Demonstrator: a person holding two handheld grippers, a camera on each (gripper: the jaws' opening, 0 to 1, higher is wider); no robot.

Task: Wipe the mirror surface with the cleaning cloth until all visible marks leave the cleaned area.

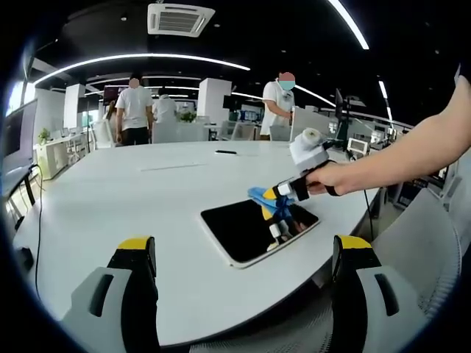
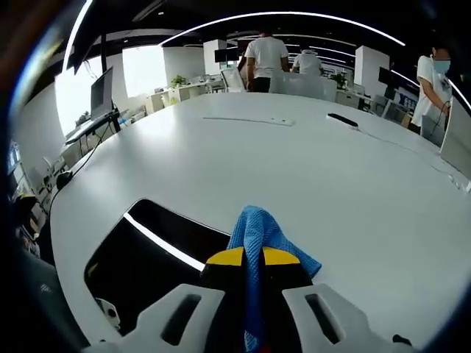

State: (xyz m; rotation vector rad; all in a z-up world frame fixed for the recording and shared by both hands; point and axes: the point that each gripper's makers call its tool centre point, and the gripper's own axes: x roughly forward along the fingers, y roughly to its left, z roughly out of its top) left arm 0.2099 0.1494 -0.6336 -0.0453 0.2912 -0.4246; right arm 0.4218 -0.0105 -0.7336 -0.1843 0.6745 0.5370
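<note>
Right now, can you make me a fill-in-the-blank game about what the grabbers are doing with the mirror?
1. The right gripper is shut on a cloth whose colour is ____.
2. The mirror lies flat on a big white ____.
3. The left gripper holds nothing; its jaws are ____.
4. The tips of both grippers are coloured ____.

Missing words: blue; table; open; yellow

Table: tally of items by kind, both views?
Mirror: 1
Blue cleaning cloth, clamped in right gripper: 1
Dark flat items far across the white table: 1
Long thin strip: 1
Total: 4
</note>
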